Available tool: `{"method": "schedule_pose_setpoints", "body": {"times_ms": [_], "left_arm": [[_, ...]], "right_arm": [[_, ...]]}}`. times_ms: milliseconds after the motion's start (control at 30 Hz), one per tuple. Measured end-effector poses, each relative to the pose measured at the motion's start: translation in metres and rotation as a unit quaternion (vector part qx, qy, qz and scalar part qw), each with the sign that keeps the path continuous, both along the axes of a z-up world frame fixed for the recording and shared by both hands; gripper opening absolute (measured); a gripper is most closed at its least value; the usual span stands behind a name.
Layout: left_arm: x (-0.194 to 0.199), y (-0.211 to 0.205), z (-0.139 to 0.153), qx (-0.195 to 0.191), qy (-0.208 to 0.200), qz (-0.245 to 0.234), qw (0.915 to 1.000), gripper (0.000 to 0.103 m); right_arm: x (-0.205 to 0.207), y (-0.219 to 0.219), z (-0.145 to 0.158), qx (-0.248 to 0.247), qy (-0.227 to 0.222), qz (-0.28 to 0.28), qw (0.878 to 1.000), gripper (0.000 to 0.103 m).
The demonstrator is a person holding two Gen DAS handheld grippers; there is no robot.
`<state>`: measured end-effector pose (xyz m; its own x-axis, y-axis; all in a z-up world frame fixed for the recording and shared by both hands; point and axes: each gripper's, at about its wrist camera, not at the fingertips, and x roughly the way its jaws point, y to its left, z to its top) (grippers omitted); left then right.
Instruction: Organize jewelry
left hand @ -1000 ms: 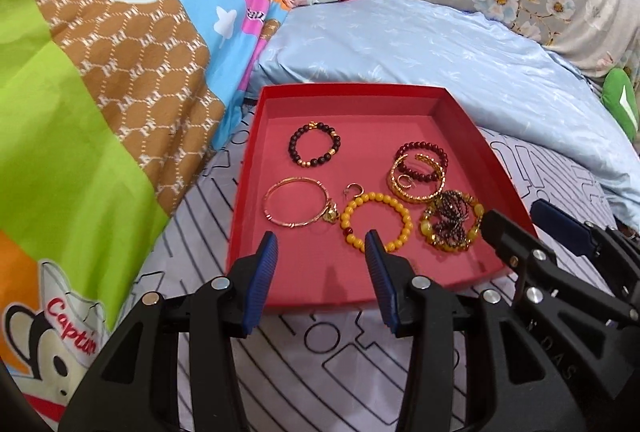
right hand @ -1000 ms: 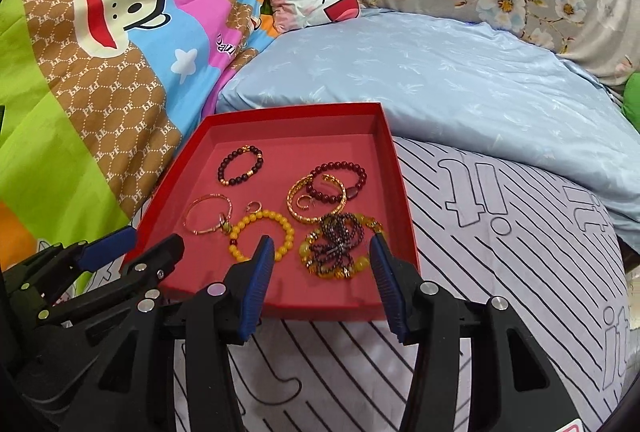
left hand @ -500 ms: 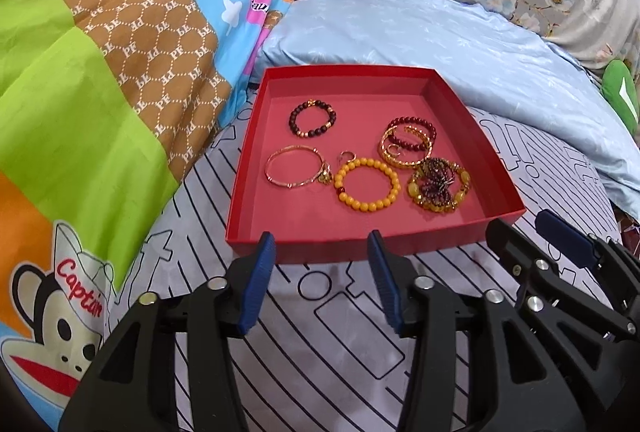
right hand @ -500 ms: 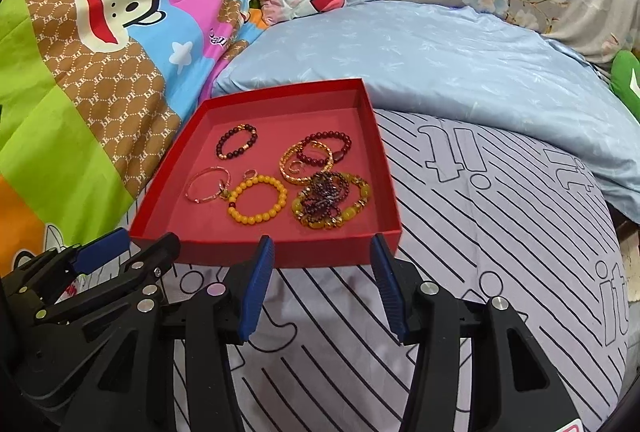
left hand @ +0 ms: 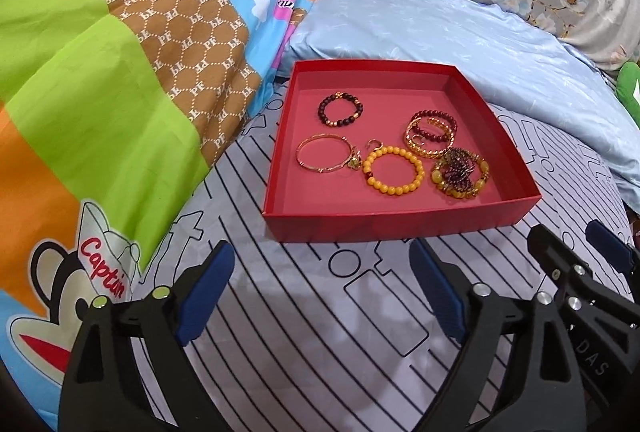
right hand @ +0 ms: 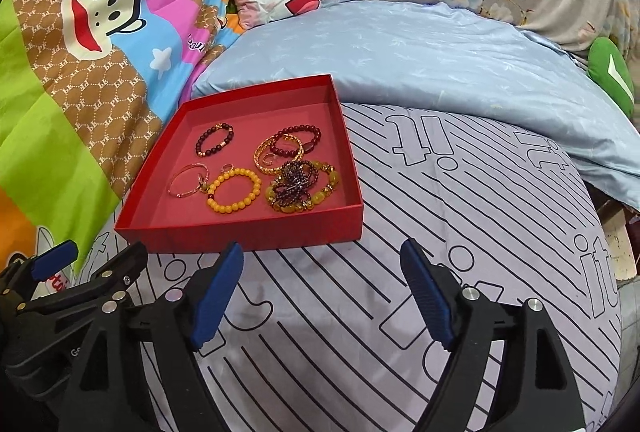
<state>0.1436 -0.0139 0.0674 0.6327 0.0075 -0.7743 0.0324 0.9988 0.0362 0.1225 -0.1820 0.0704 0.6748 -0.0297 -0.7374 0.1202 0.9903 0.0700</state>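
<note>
Lying mid-frame on the striped bed sheet [left hand: 304,316], red tray [left hand: 384,222] holds six bracelets | both empty, jaws apart: left claw [left hand: 320,292], right claw [right hand: 320,284], below tray | yellow bead bracelet [left hand: 394,170]: light, springy, probably slippery; pinch across one strand | tangled dark-amber bracelets [left hand: 460,173] may snag.

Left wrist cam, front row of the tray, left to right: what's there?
Gold bangle → yellow bead bracelet → tangled amber-and-purple beads, all inside the red tray.
</note>
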Motion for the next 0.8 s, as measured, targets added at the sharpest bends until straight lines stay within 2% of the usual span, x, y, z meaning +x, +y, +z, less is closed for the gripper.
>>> {"method": "schedule_pose_setpoints", "body": {"times_ms": [300, 800], "left_arm": [[-0.007, 0.006, -0.007, -0.006, 0.014, 0.004, 0.9999, 0.088], [-0.005, 0.015, -0.005, -0.017, 0.005, 0.017, 0.9997, 0.088]], "right_arm": [[-0.006, 0.002, -0.005, -0.002, 0.011, 0.007, 1.000, 0.082], [-0.005, 0.004, -0.006, -0.005, 0.011, 0.004, 1.000, 0.088]]}}
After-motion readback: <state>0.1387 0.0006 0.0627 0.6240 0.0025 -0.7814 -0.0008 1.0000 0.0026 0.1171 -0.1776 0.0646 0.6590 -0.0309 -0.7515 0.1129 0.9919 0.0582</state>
